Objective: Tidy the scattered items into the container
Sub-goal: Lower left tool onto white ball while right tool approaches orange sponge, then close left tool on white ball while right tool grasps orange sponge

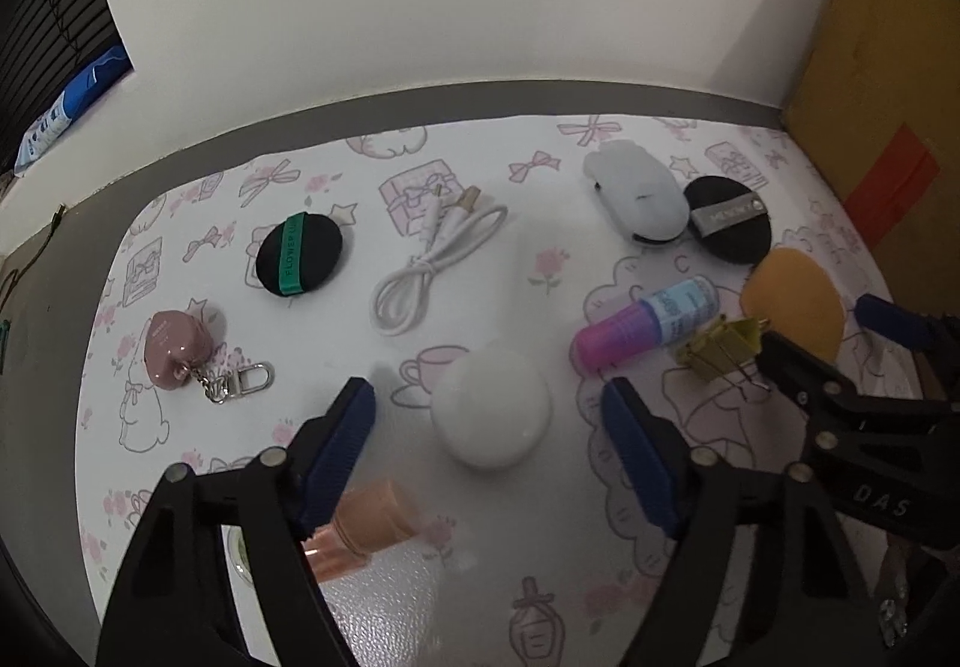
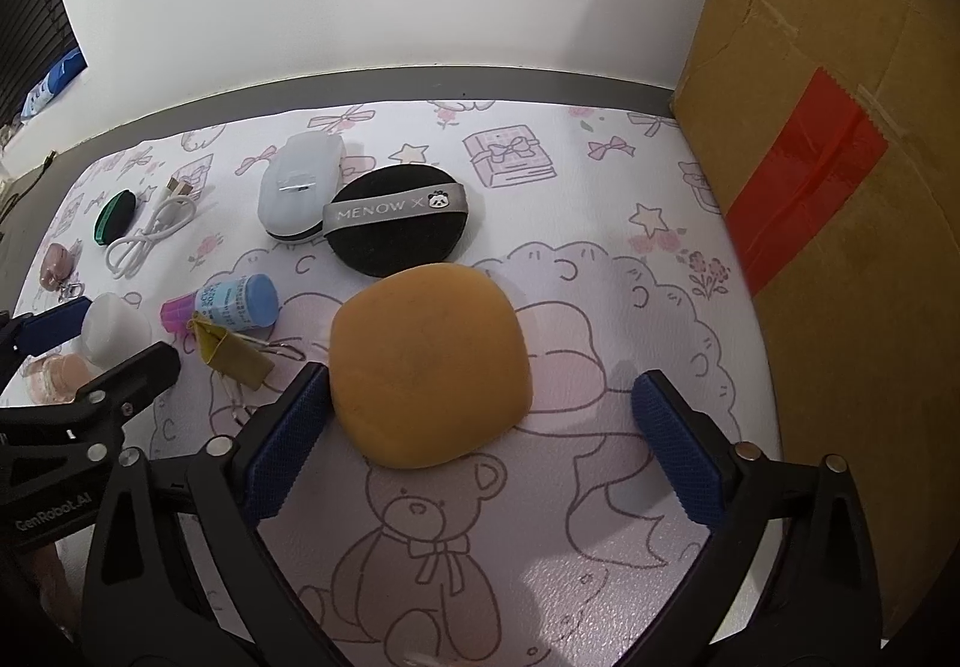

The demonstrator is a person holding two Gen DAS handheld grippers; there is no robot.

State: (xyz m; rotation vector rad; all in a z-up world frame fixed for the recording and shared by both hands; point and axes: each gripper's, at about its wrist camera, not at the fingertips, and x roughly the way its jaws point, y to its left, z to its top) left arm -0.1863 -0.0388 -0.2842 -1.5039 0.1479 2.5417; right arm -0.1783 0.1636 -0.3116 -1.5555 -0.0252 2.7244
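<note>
A white round case (image 1: pixel 492 409) lies on the patterned mat between the blue pads of my left gripper (image 1: pixel 487 388), which stands open with gaps on both sides. My right gripper (image 2: pixel 480 379) straddles an orange sponge (image 2: pixel 429 361); its left pad is at the sponge's edge and the right pad stands well apart, so it is open. Scattered further back are a pink-and-blue bottle (image 1: pixel 648 319), a gold binder clip (image 1: pixel 720 349), a black puff with a grey band (image 2: pixel 396 220), a translucent white case (image 2: pixel 300 187), a white cable (image 1: pixel 432 259), a green-banded black puff (image 1: pixel 298 254) and a pink heart keychain (image 1: pixel 177 349).
A tall cardboard box (image 2: pixel 840 187) with red tape stands along the right edge of the mat. A peach bottle (image 1: pixel 366 523) lies under my left gripper's left finger. A white wall runs behind the table's grey back edge (image 1: pixel 420 97).
</note>
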